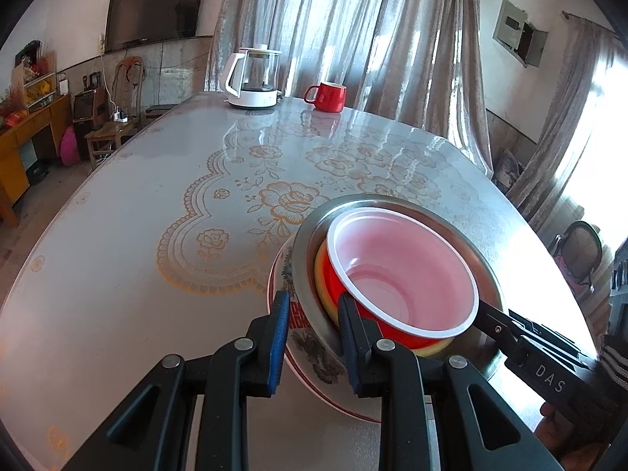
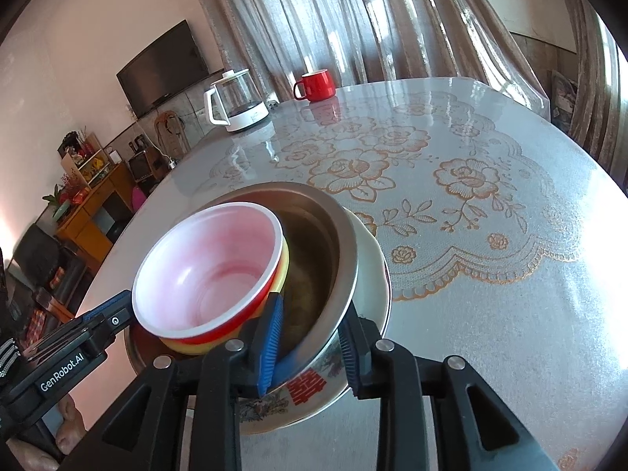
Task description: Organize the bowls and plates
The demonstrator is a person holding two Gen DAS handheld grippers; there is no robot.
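A stack stands near the edge of the surface (image 1: 129, 235): a painted plate (image 2: 314, 386) at the bottom, a metal bowl (image 2: 314, 243) on it, then a yellow bowl (image 1: 325, 274) and a red bowl (image 1: 404, 267) with a pale inside, nested and leaning. The left claw (image 1: 316, 347) is narrow, pinching the rims of the plate and metal bowl on its side. The right claw (image 2: 310, 343) straddles the same 2 rims opposite; its pads seem slightly apart from them. The plate looks breakable and glossy, likely slippery; the metal bowl stiff; the 2 inner bowls light and liable to slide. Gripping both rims from opposite sides looks best.
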